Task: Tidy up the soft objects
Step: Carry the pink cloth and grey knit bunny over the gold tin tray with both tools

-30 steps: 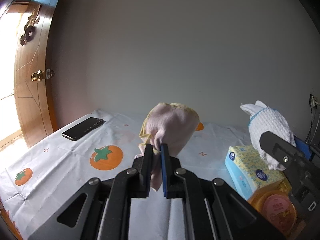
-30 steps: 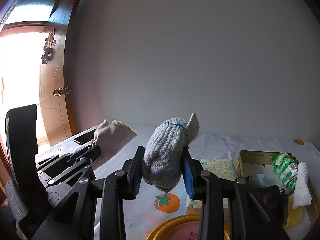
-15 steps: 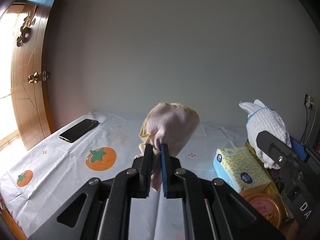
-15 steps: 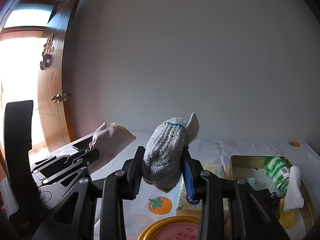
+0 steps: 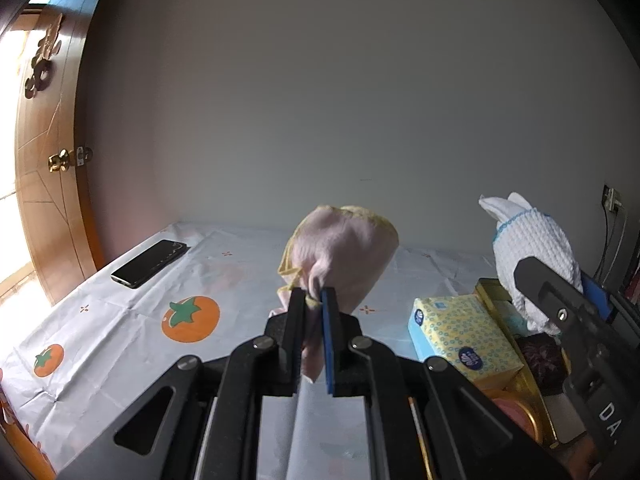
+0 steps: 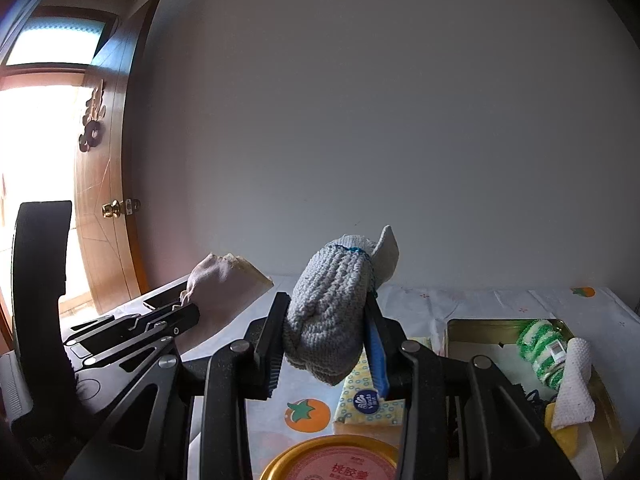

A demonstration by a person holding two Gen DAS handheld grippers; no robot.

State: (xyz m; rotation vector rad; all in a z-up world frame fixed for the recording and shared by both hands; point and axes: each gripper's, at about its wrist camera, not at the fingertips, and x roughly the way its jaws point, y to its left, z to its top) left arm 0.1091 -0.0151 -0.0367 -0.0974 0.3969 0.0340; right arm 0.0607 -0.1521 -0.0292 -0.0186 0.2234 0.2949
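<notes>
My left gripper (image 5: 313,300) pinches only a fold of the pink cloth (image 5: 344,248) and my right gripper (image 6: 326,330), half-open, clamps the glove (image 6: 330,312), so the cloth may slip free.

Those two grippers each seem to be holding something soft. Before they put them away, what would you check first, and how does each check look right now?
1. Left gripper clamped on the pink cloth: ok.
2. Right gripper clamped on the knitted glove: ok.
3. Both items lifted off the table: ok.
4. Metal tin open: ok.
5. Space left in the tin beside the green scrubber: cannot tell.
6. Phone away from the tin: ok.
</notes>
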